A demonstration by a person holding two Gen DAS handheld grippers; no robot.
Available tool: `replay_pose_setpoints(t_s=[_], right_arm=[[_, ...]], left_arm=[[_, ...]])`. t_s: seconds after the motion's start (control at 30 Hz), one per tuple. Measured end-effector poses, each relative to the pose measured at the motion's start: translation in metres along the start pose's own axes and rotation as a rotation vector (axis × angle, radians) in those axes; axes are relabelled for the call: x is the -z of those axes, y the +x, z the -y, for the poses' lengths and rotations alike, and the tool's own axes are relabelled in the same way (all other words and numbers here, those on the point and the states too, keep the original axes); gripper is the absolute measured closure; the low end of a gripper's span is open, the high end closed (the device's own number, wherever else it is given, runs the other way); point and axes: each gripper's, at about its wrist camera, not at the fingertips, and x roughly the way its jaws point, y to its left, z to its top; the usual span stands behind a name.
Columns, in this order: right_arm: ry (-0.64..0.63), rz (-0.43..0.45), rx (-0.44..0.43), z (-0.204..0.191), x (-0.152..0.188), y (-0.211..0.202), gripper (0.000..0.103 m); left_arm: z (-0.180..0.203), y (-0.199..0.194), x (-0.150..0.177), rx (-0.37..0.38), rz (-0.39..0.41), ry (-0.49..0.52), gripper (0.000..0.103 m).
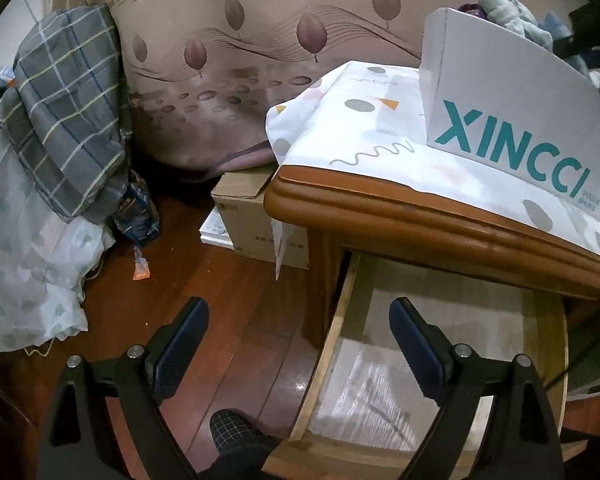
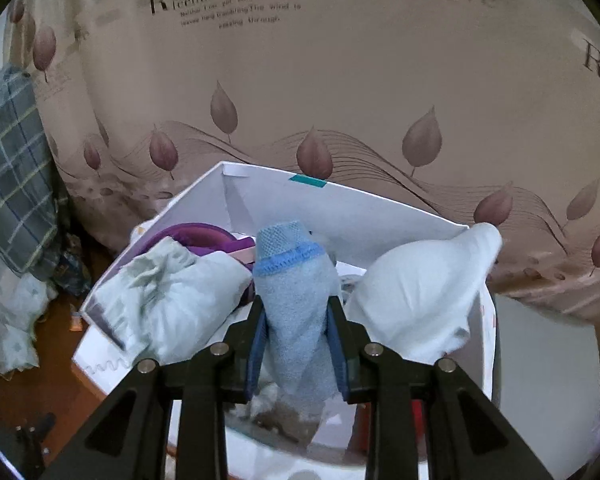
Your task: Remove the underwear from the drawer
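So the right gripper (image 2: 296,344) has its fingers squeezed shut on the blue underwear (image 2: 296,300), a soft rolled bit of cloth. It sticks up between the fingers and out past the tips, over the white box (image 2: 340,204). It looks very light and floppy, prob. not slippery, and it can't break. The grip sits round the middle of the roll, which seems a good spot; a hold on the thin top edge w/ the darker blue band would likely let it unroll and sag.

The left gripper (image 1: 300,344) has its fingers wide apart w/ nothing in them. Below its right finger is the open drawer (image 1: 340,320); the part that shows looks bare, just a pale liner.

Hard to see: the drawer's back is hidden under the wooden bench top (image 1: 380,216). The bottom of the box is hidden by the pale cloth (image 2: 172,292), the white cloth (image 2: 420,292) and the purple cloth (image 2: 196,236). I can't tell what each one is. The low end of the blue roll is blurry.
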Motion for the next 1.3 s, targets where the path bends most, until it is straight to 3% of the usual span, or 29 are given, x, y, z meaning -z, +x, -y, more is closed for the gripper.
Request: replay_pose_setpoints(t_s=[0.33, 0.47, 0.53, 0.6, 0.67, 1.0, 1.3], right_arm=[[0.006, -0.074, 0.087, -0.004, 0.001, 0.035, 0.068], [-0.015, -0.083, 0.108, -0.008, 0.005, 0.039, 0.046], [-0.021, -0.067, 0.119, -0.009, 0.008, 0.037, 0.046], [-0.024, -0.049, 0.127, -0.008, 0.008, 0.032, 0.038], [-0.009, -0.02, 0.118, -0.006, 0.008, 0.022, 0.032], [0.052, 0.134, 0.052, 0.002, 0.005, -0.051, 0.029], [0.105, 0.241, -0.036, 0.009, 0.059, -0.131, 0.023]], left_arm=[[-0.002, 0.001, -0.001, 0.014, -0.015, -0.01, 0.013], [-0.002, 0.001, -0.002, 0.02, -0.014, -0.01, 0.013], [-0.002, 0.001, -0.002, 0.02, -0.017, -0.01, 0.013], [-0.002, -0.001, -0.003, 0.023, -0.018, -0.005, 0.013], [0.0, 0.0, -0.003, 0.017, -0.016, -0.002, 0.013], [0.002, 0.004, 0.0, 0.021, -0.034, -0.003, 0.013], [0.002, 0.005, 0.004, 0.052, -0.047, 0.005, 0.013]])
